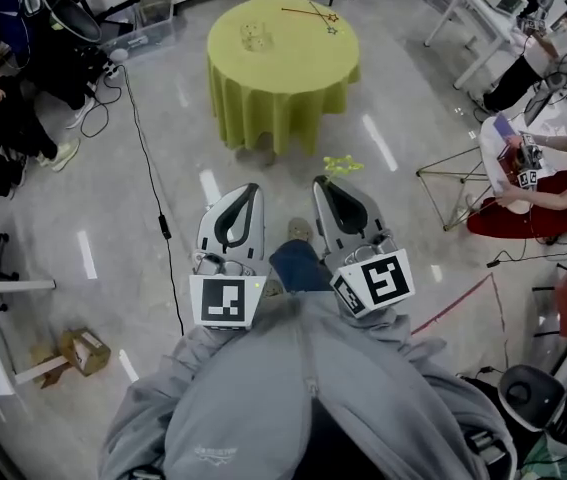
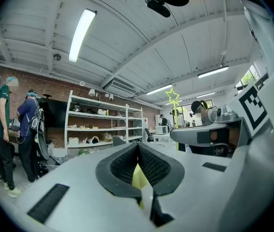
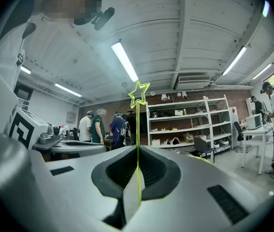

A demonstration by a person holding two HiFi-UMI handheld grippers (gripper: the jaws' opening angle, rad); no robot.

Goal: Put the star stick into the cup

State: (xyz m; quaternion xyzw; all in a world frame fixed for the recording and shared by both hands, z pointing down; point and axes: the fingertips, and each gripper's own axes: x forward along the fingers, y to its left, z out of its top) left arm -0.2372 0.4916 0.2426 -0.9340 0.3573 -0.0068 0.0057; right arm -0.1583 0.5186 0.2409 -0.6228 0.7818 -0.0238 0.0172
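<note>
Even overhead light from ceiling tubes (image 2: pixel 81 35); their reflections show as white glare streaks on the glossy floor (image 1: pixel 378 143). Head view is bright and sharp at centre, dim and bent at the corners. Both gripper views are fisheye with a black vignette. The window (image 2: pixel 251 76) at far right is blown out. The star stick (image 3: pixel 138 94) is crisp; the far shelves (image 3: pixel 185 124) look possibly soft.

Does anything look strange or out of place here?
Somewhat: the right gripper is shut on a star stick held upright, yet the cup sits on the round table far across the floor.
</note>
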